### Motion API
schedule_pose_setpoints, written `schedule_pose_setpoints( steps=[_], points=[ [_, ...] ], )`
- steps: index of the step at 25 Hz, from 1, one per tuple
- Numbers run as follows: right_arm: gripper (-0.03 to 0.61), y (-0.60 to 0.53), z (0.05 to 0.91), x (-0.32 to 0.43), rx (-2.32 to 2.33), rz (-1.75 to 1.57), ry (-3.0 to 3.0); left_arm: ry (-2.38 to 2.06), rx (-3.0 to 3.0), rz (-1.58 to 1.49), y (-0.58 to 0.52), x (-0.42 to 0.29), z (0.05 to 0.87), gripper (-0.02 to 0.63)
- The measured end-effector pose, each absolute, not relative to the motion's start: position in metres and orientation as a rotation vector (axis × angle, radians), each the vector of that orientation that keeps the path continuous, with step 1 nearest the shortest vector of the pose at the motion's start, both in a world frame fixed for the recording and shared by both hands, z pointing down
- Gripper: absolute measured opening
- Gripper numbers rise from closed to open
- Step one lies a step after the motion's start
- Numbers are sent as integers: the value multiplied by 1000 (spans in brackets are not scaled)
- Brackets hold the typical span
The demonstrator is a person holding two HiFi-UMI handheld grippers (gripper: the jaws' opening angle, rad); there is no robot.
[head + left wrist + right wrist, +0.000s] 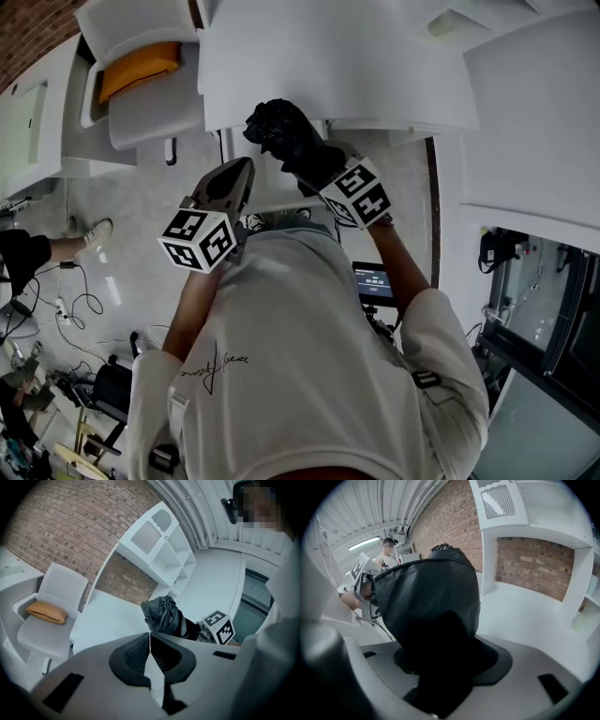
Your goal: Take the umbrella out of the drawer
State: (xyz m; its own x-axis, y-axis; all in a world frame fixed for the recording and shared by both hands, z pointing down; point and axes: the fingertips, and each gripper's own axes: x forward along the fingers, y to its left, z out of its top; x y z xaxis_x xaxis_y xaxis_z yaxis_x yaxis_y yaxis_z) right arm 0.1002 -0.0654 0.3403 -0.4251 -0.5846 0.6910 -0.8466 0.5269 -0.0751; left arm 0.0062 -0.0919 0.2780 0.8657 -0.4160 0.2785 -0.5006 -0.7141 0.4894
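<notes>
Brick wall [70, 522] and white shelves [164, 550] out back, white surface [328, 66] up front. Right tool [440, 667] was clamped on the folded black umbrella [286, 136], held up by the surface's near edge. Left tool [150, 656] sat at the umbrella's 8 o'clock, jaws pressed together with nothing in them. Chair [150, 103] with an orange cushion [139, 67] off at 10 o'clock.

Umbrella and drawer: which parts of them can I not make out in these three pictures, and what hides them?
- Handle of the black folded fabric umbrella: head view and right gripper view, covered by the right gripper and the fabric itself.
- Right gripper's jaw tips: right gripper view, the umbrella covers them.
- Drawer: head view, cannot be identified; the person's shoulders and arms cover the area below the white desk edge.
</notes>
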Motion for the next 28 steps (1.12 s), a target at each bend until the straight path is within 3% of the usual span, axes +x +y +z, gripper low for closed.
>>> schedule_pose_setpoints(
  steps=[28],
  points=[
    [245,-45,289,102,1395,564,-2234,-743,2556,202,-82,-6,264,17]
  ],
)
